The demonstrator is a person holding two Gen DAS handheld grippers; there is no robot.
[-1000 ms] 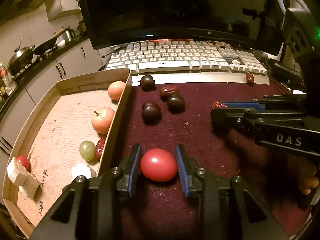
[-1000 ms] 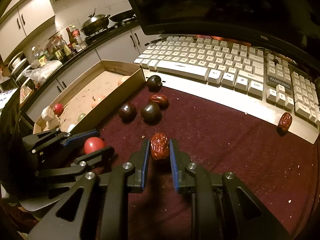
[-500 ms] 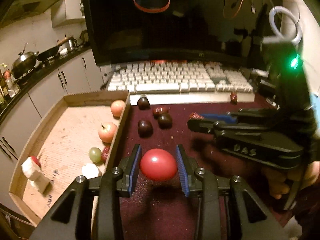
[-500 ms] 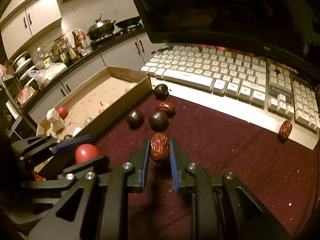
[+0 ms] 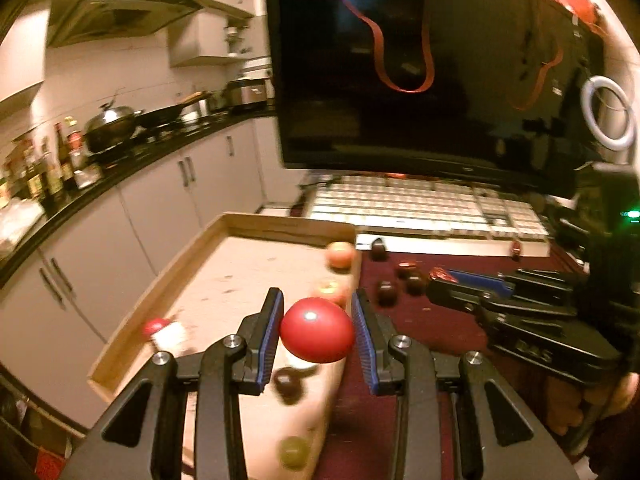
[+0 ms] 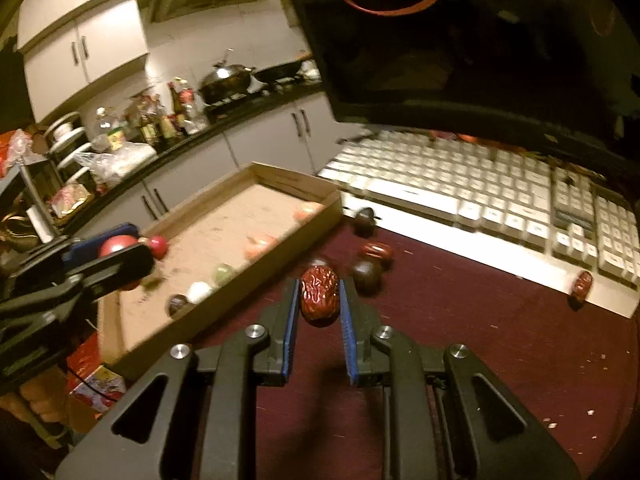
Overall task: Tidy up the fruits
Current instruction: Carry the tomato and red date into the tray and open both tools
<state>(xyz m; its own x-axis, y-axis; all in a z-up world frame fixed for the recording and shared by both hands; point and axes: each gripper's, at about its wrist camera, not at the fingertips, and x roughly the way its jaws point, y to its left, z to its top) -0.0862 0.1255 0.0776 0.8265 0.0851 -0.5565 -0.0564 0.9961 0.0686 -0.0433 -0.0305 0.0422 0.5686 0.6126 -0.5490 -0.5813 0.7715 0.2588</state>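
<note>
Kitchen room, dim. Worktop (image 6: pixel 460 340) dark red cloth, crumbs. Left tongs (image 5: pixel 316 334) hold red tomato (image 5: pixel 316 330) over box (image 5: pixel 240 224). Right tongs (image 6: pixel 320 296) hold wrinkly date (image 6: pixel 319 294).

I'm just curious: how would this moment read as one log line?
left gripper: shut on red tomato | right gripper: shut on red date | cardboard tray: nearby

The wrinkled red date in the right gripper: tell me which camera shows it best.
The right wrist view. There the wrinkled red date sits centred between the right gripper jaws, close enough to show its creased skin. The left wrist view catches only a small red sliver at that gripper's tip, off to the side and partly hidden.
</note>
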